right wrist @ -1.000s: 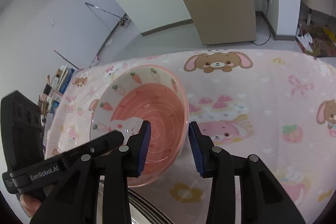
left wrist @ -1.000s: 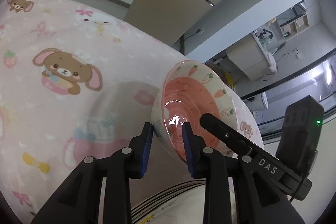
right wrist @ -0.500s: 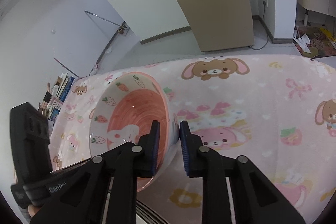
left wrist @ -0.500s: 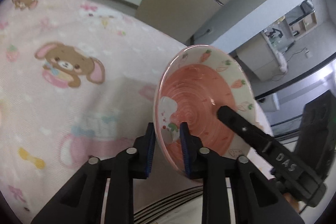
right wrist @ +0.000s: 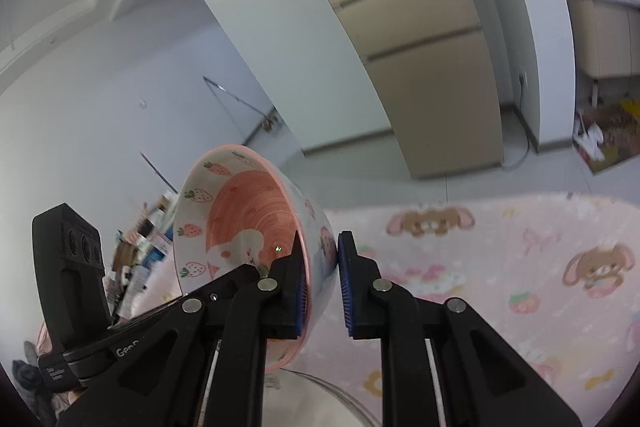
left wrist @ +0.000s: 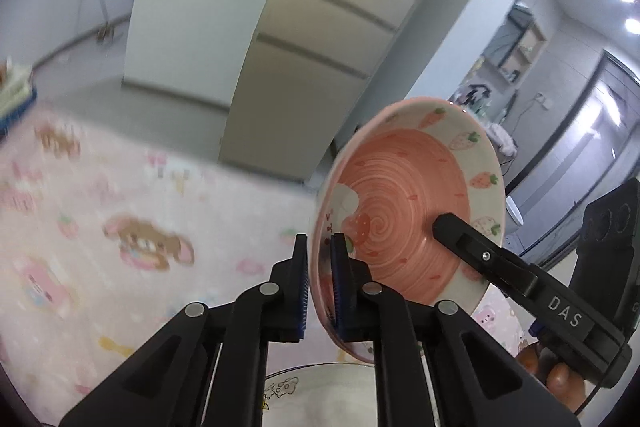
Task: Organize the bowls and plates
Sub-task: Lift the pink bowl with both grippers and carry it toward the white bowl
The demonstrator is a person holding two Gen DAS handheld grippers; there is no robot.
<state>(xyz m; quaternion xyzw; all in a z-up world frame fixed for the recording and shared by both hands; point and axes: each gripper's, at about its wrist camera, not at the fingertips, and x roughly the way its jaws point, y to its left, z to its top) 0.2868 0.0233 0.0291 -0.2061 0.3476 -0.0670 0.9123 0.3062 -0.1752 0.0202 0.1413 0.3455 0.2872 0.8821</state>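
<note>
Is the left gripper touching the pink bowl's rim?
Touching. The left wrist view shows the left gripper shut on the pink bowl, both blue pads pressed against the rim.

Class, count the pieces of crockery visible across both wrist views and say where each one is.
2. A pink ceramic bowl with strawberry and carrot pattern is held by its rim between both grippers, above the table. A white dish lies below it at the frame's bottom edge. Others may be hidden.

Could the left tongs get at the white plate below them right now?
Probably not: the left tongs are shut on the pink bowl's rim, and the right tongs grip it too. The white plate lies uncovered beneath.
</note>
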